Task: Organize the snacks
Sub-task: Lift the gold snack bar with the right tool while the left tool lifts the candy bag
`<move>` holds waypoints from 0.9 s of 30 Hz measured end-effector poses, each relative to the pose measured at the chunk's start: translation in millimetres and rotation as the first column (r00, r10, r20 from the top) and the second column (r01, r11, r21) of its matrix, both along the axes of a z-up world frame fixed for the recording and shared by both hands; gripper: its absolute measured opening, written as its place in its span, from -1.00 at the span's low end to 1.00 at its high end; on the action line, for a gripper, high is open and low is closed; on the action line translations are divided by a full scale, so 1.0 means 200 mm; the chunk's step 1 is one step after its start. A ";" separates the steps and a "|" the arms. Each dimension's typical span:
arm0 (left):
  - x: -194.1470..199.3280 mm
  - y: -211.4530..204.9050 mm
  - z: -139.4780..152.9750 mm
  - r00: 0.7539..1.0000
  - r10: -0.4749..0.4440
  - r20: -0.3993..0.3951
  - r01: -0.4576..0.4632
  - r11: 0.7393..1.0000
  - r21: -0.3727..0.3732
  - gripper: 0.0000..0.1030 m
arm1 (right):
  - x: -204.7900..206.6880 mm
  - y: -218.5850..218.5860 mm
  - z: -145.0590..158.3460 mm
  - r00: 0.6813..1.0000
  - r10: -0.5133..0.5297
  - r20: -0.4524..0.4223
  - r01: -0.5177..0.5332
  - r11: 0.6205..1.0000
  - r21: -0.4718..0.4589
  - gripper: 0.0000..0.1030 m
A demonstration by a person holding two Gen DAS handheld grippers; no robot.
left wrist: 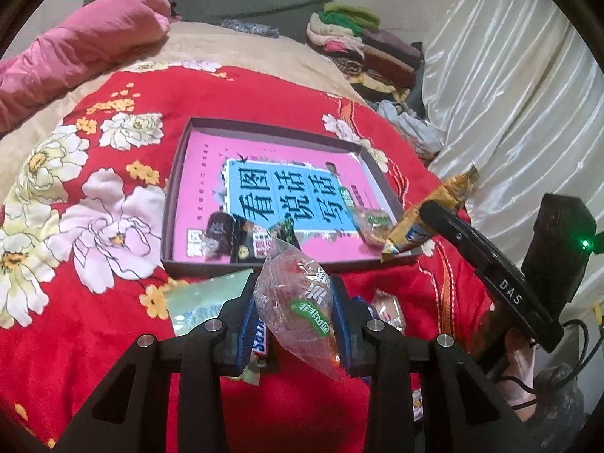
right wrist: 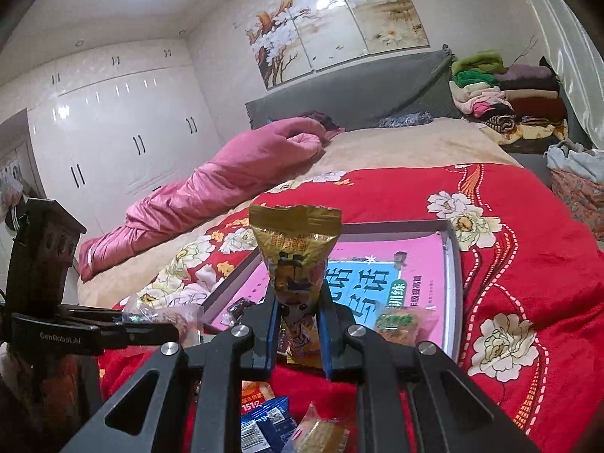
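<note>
The left tool (left wrist: 298, 313) is clamped on a clear plastic snack bag (left wrist: 298, 302) with red and green print, its blue pads pressing the bag's sides above the red floral bedspread (left wrist: 94, 188). The right tool (right wrist: 298, 334) is clamped on a gold snack packet (right wrist: 296, 260), which stands upright between its pads with the crimped top edge uppermost. Beyond both tools a shallow dark tray (left wrist: 175, 173) lies on the bed, lined with a pink book cover (left wrist: 287, 173) bearing large characters on a blue panel. In the tray's near left corner lie two dark packets (left wrist: 241, 239), and at its near right a small clear pack with a green label (left wrist: 373, 224). More snacks lie on the bedspread just near the tray, among them a pale green packet (left wrist: 200, 298) to the left and a blue wrapper (right wrist: 264, 426).
</note>
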State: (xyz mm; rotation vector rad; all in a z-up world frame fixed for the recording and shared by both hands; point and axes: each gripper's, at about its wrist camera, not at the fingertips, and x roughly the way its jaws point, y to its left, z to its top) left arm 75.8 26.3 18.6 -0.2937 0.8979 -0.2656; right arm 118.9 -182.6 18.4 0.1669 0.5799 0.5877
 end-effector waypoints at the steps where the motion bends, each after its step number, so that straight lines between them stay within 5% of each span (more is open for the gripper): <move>1: 0.01 0.01 0.01 1.000 0.003 0.003 -0.003 1.000 -0.004 -0.30 | 0.00 -0.01 0.00 1.000 -0.008 0.001 0.008 1.000 0.003 -0.65; 27: 0.25 -0.14 0.02 0.998 0.011 0.058 -0.008 0.999 -0.053 -0.30 | 0.09 -0.23 -0.02 0.985 -0.172 -0.016 0.172 0.985 0.004 -0.65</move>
